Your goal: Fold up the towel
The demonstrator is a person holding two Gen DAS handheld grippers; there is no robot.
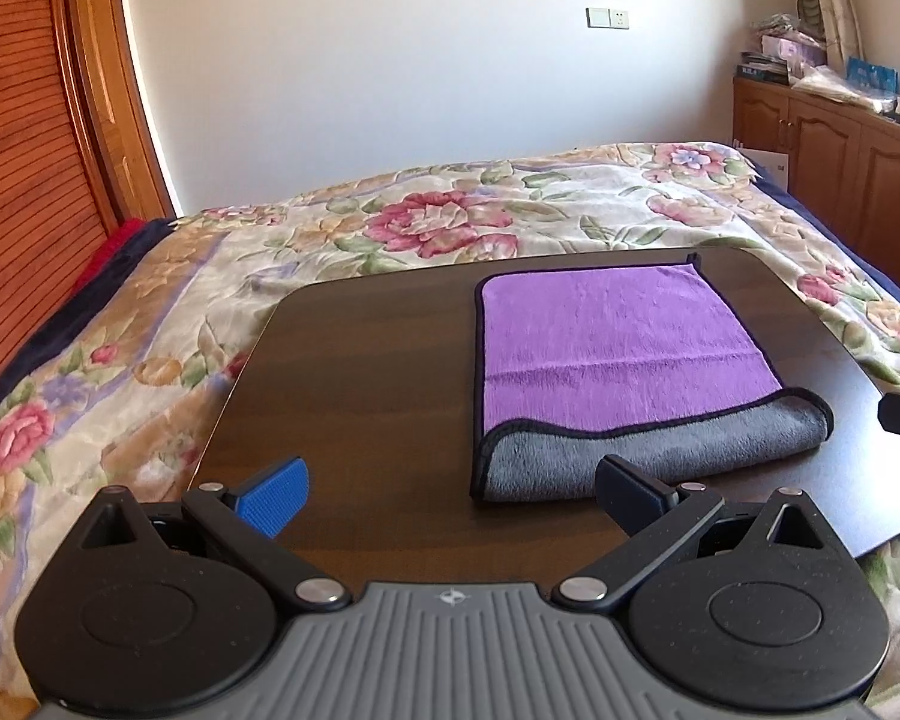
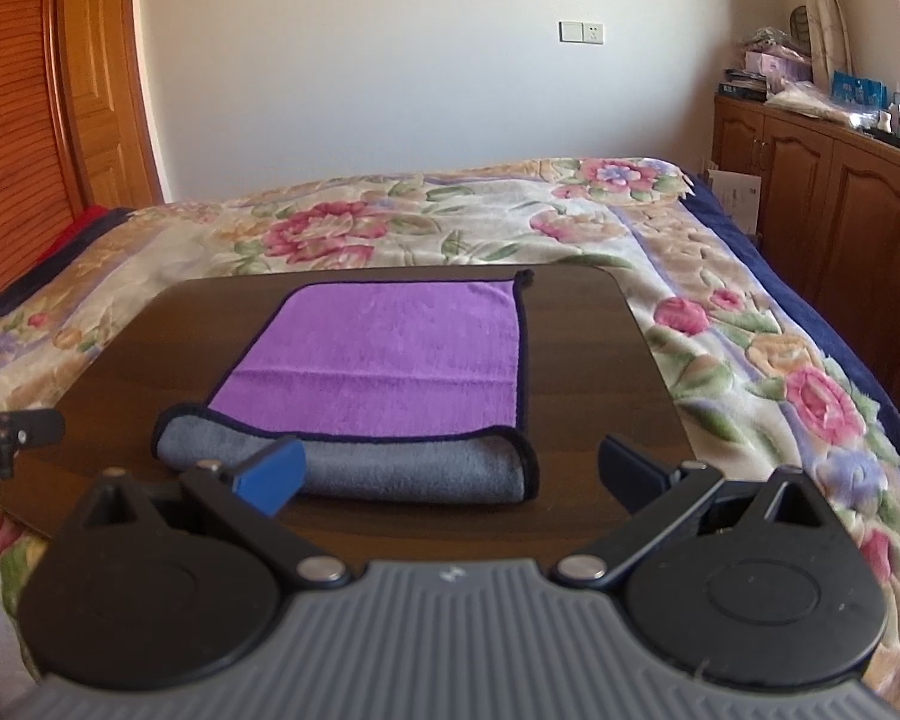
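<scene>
Nearest, the left gripper [image 1: 453, 495] hovers over the near edge of the bench [image 1: 360, 384], its jaws spread wide and holding nothing; its right finger [image 1: 633, 489] overlaps the towel's grey fold in the left wrist view. Likewise the right gripper [image 2: 450, 477] hangs at the near edge with jaws spread and empty. Just beyond them the towel [image 1: 624, 336] lies flat on the dark wooden bench, toward its right half in the left wrist view, purple face up, with its near end turned back to show a grey band along the near edge. Farther off, the bench rests on a bed with a floral blanket [image 1: 450, 210], and wooden cabinets [image 2: 822, 192] line the right wall.
</scene>
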